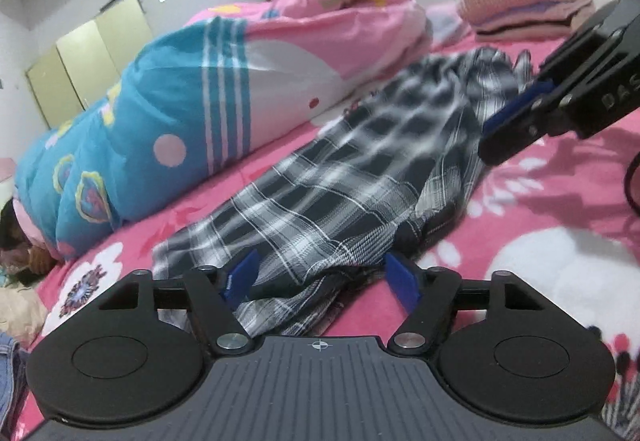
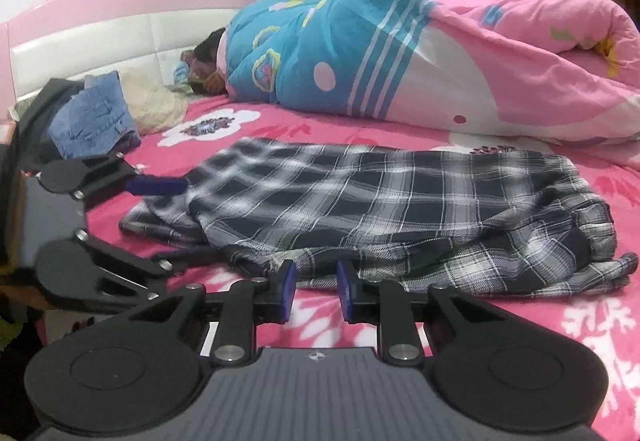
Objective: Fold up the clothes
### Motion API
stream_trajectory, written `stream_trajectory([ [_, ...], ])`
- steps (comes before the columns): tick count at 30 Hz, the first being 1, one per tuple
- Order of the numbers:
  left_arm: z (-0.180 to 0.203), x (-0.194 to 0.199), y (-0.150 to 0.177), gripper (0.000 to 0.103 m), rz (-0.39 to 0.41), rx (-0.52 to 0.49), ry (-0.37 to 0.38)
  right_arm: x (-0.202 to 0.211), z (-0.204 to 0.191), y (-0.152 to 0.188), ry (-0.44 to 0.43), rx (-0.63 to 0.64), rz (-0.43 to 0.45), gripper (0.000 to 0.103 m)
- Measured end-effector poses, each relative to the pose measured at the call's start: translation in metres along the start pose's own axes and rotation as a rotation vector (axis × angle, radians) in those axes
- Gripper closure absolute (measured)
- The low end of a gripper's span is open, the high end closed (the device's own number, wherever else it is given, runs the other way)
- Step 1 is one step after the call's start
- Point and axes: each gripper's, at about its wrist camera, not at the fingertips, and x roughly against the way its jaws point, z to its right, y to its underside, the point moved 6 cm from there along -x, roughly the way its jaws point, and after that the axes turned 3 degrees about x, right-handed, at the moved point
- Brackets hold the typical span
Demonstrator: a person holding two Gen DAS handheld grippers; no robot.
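Left gripper released – blue pads straddle crumpled hem of plaid shirt, soft woven cloth stretching ahead over pink floral sheet. Right gripper released, pads apart just short of shirt's rumpled edge. Puffy quilt beyond.

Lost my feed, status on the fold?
Left claw open, straddling plaid shirt end. Right claw open, empty, at shirt's edge. Rolled quilt lies beyond, apart.

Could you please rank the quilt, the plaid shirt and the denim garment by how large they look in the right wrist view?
1. Quilt
2. Plaid shirt, nearly as large, and nearer the camera, so unsure
3. Denim garment, clearly smallest
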Motion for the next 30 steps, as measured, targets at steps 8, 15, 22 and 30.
stream_trajectory([
  [8,-0.009,-0.012,-0.005,0.065,-0.025,0.034,0.051,0.002,0.012,-0.008,-0.041,-0.027,0.029,0.08],
  [15,-0.024,-0.015,-0.007,0.071,-0.02,0.185,0.115,-0.008,0.005,-0.011,-0.104,-0.031,0.011,0.08],
  [22,-0.025,-0.013,-0.003,0.072,0.016,0.226,0.173,-0.041,-0.005,-0.012,-0.136,-0.064,-0.07,0.095],
  [30,-0.02,-0.017,-0.001,0.072,0.011,0.206,0.173,-0.045,0.0,-0.015,-0.088,-0.11,-0.06,0.102],
])
